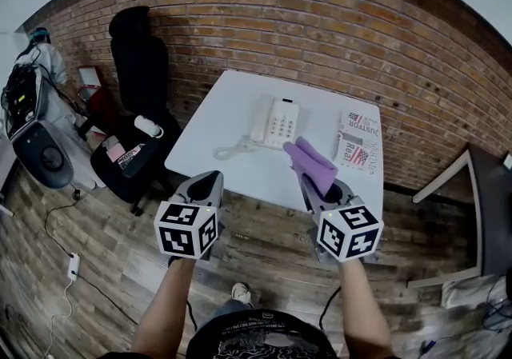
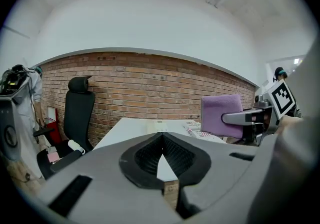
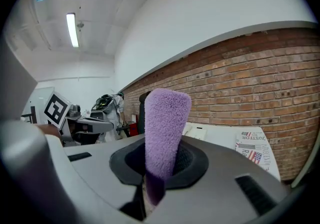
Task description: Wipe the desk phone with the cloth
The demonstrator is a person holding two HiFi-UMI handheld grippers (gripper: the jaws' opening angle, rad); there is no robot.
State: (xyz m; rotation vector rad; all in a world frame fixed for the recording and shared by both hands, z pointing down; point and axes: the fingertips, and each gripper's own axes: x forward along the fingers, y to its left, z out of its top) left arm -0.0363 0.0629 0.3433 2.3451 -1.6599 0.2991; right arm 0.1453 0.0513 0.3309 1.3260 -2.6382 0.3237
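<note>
The left gripper (image 1: 210,181) hovers off the table (image 1: 228,105) with jaws pressed together, empty, the white desk phone (image 1: 277,121) lies mid-table, and the right gripper (image 1: 309,181) pinches the purple cloth (image 1: 313,164) near it.

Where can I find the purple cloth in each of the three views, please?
Head view: the cloth is right of centre, held in the right gripper, near the phone.
Left gripper view: the cloth is right of centre, against the brick wall.
Right gripper view: the cloth is dead centre, clamped between the jaws.
Shared landmark: the brick wall, behind the cloth in all three.
</note>
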